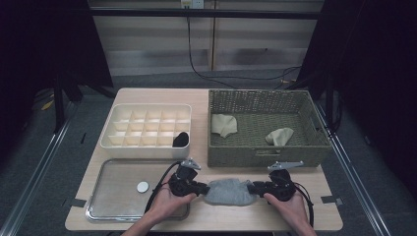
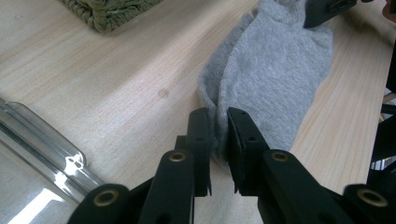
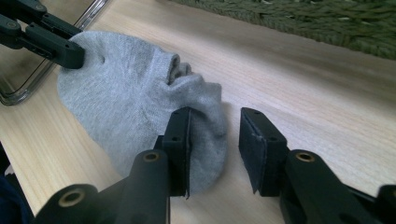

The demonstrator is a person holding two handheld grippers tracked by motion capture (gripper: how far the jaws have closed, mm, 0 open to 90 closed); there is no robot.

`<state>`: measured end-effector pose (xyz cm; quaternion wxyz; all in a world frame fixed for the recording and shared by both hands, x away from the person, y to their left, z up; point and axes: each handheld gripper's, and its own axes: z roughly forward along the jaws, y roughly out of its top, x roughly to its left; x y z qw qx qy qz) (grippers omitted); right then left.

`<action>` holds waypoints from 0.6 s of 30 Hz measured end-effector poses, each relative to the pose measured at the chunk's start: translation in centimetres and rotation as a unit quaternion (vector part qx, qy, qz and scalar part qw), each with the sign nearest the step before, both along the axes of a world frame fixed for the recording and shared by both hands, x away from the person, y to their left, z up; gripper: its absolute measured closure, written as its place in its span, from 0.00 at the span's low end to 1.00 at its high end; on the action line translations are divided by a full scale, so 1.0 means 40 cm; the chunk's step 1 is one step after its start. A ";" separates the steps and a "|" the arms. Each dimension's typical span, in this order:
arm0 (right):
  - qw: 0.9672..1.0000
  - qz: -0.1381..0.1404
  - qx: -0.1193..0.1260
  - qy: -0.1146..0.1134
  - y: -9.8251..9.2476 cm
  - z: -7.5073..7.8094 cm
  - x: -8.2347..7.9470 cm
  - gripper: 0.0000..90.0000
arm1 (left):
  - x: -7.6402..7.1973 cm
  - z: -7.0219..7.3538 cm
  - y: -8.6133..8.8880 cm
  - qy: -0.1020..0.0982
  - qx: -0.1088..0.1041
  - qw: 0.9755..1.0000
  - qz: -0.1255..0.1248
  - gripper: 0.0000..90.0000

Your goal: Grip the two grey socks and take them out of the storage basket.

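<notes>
A grey sock (image 1: 230, 191) lies flat on the wooden table near its front edge, between my two grippers. My left gripper (image 1: 202, 188) is at the sock's left end. In the left gripper view its jaws (image 2: 219, 116) pinch a fold of the sock (image 2: 275, 70) between the pads. My right gripper (image 1: 253, 188) is at the sock's right end. In the right gripper view its jaws (image 3: 215, 114) stand apart; the sock's rounded end (image 3: 126, 107) lies against the left pad and the right pad is free. The left gripper (image 3: 70, 51) shows at the sock's far end there.
A green wicker basket (image 1: 260, 152) behind the sock holds two cream socks (image 1: 224, 124) (image 1: 279, 135). A white divided organizer (image 1: 147, 146) at back left has a black item (image 1: 181, 139) in a front cell. A metal tray (image 1: 113, 201) with a white disc (image 1: 142, 187) lies left.
</notes>
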<state>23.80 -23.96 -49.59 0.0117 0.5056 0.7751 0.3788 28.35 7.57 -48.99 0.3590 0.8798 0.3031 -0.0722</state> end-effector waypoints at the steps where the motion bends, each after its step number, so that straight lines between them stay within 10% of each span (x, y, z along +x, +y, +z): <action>1: 1.000 0.001 0.000 -0.001 0.000 0.000 0.000 0.72 | -0.001 0.000 0.000 0.000 0.001 1.000 0.002 0.89; 11: 1.000 0.024 0.017 0.005 0.008 -0.007 -0.001 0.80 | -0.008 -0.004 0.000 0.000 0.004 1.000 0.002 0.88; 18: 0.999 0.028 0.022 0.016 0.007 -0.004 -0.001 0.88 | -0.008 0.031 0.015 -0.001 -0.029 1.000 0.008 0.65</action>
